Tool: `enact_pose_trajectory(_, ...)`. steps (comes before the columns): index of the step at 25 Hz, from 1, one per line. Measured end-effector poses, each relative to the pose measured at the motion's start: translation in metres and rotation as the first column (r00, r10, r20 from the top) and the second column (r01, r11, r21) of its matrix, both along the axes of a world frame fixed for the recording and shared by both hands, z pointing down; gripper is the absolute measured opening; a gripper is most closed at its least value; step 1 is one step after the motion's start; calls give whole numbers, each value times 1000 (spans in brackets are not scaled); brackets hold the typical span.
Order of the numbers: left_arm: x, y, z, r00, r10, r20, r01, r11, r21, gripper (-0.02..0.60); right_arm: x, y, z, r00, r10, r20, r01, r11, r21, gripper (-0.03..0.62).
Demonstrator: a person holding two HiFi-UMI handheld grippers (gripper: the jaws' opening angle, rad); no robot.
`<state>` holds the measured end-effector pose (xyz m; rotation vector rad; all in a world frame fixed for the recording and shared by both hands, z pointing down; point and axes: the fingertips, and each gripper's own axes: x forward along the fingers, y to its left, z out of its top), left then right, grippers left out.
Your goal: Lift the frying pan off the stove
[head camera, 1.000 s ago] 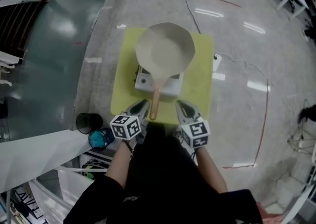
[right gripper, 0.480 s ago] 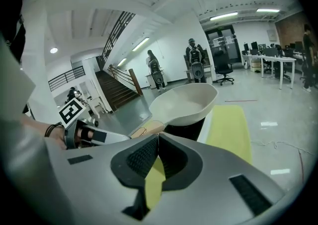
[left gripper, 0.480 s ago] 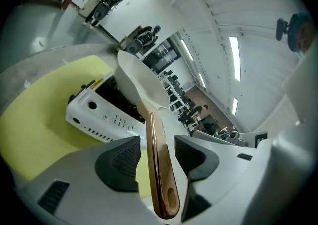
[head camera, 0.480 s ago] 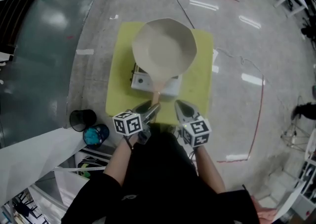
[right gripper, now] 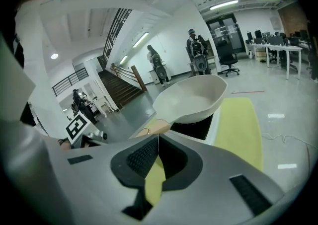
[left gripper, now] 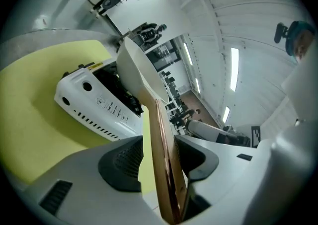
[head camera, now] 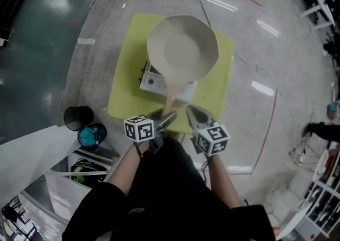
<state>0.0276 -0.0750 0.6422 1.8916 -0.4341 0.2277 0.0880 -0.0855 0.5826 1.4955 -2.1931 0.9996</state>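
Note:
A cream frying pan sits over a small white stove on a yellow mat. Its wooden handle points back toward me. My left gripper stands open around the handle's end. In the left gripper view the handle runs between the jaws, close against the right pad, with a gap at the left pad. My right gripper is shut and empty, just right of the handle's end. From the right gripper view the pan lies ahead, beyond the shut right gripper.
A black cup and a blue round container stand on the floor left of the mat. A thin cable runs away from the mat's far side. White sheets and shelving lie at lower left. Polished floor surrounds the mat.
My left gripper has gone from shut beside the handle to open with the handle's end between its jaws. The right gripper stays shut to the right. The pan has not visibly moved.

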Motion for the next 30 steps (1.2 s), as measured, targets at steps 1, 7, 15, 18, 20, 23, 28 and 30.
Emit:
enact_pose_trajectory(1, 3, 3, 2, 1000, 24, 4, -24, 1000, 5, 238, -2, -3, -1, 1000, -2, 19, 2, 1000, -4, 17)
enact_pose_trajectory(7, 6, 10, 2, 999, 49, 4, -49, 998, 27, 168, -4, -19, -1, 997, 6, 73, -4, 1000, -24, 17)
enact_pose_trajectory(15, 4, 10, 4, 998, 66, 20, -67, 998, 10, 133, -19, -33, -1, 989, -25, 149, 34, 998, -60, 25)
enact_pose_trajectory(18, 4, 10, 4, 997, 69, 21, -69, 998, 9, 133, -23, -39, 2, 967, 14, 255, 12, 995, -101, 137)
enact_pose_trajectory(20, 3, 11, 3, 998, 66, 21, -66, 998, 9, 133, -22, -43, 6, 956, 44, 291, -5, 991, -133, 152)
enact_pose_trajectory(23, 3, 10, 2, 998, 61, 20, -62, 998, 10, 133, -21, -46, 18, 951, 58, 303, -2, 984, -180, 170)
enact_pose_trajectory(28, 3, 10, 4, 998, 60, 22, -60, 998, 10, 133, -29, -53, 35, 922, 75, 379, 20, 971, -240, 224)
enact_pose_trajectory(30, 3, 10, 5, 998, 65, 22, -65, 998, 10, 133, -32, -59, 39, 909, 88, 408, 21, 967, -254, 239)
